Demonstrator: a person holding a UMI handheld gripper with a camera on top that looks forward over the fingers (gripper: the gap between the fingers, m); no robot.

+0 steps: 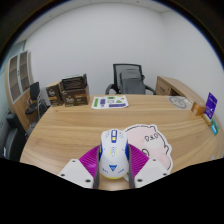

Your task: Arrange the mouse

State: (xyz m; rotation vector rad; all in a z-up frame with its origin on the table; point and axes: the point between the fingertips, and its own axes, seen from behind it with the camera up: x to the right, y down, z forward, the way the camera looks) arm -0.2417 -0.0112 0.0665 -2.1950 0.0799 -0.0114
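Mouse [112,153] between tongs [113,172]

A mouse [113,152] sits on the bench [70,125] between the fingers of the tongs [113,176], a mat [150,146] touching its right side. Beyond it, papers [109,102] lie at the bench's far edge; behind them stands a chair [130,78].

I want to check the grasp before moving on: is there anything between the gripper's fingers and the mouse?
Nothing visible does. The mouse sits right between the fingers of the gripper, with the purple pads at its two sides. It partly lies on the mousepad on the table. Whether both pads press on it cannot be told.
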